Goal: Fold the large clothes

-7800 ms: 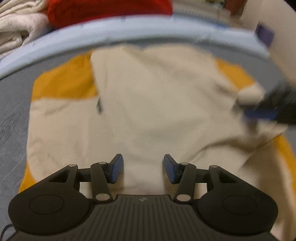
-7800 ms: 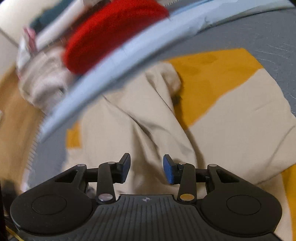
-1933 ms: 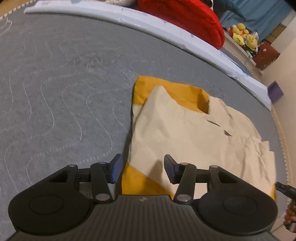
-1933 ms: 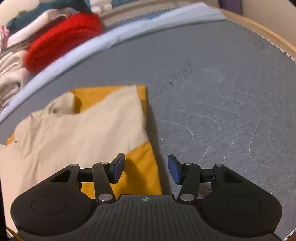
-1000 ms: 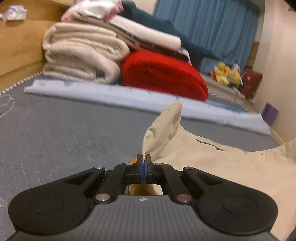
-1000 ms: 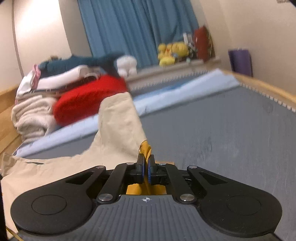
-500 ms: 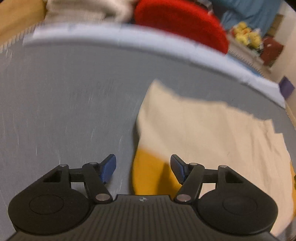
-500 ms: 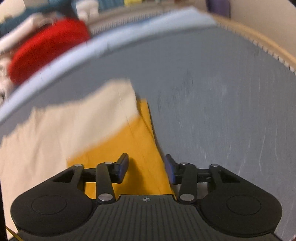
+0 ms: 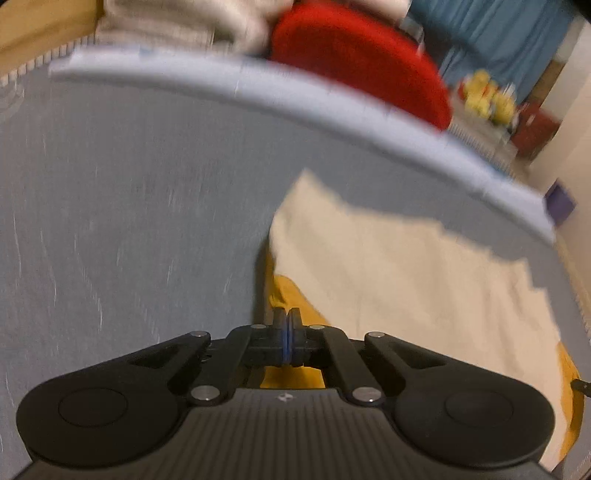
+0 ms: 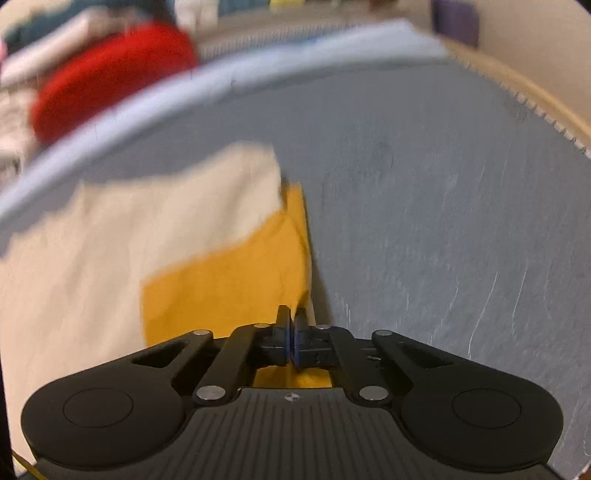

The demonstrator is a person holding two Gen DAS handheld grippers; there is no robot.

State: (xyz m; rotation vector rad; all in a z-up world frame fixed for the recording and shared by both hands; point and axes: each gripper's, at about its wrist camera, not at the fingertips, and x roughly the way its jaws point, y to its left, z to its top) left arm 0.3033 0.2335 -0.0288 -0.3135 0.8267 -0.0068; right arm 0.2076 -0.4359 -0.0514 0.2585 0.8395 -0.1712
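A cream and mustard-yellow garment [image 9: 388,266] lies folded on the grey quilted bed [image 9: 129,206]. In the left wrist view, my left gripper [image 9: 285,317] is shut on the yellow near-left corner of the garment. In the right wrist view, the garment [image 10: 129,240] spreads to the left, and my right gripper [image 10: 292,315] is shut on its yellow near-right corner, at the edge beside bare grey bed [image 10: 443,221]. Both views are motion-blurred.
A light blue sheet edge [image 9: 295,92] runs along the far side. Behind it sit a red cushion [image 9: 354,55] and stacked cream blankets [image 9: 177,22]. A wooden bed frame [image 10: 524,88] curves at the right. Blue curtain and yellow toys [image 9: 487,96] stand far right.
Half a second ago both grippers were open over the garment's yellow corners. Now both have shut on those corners.
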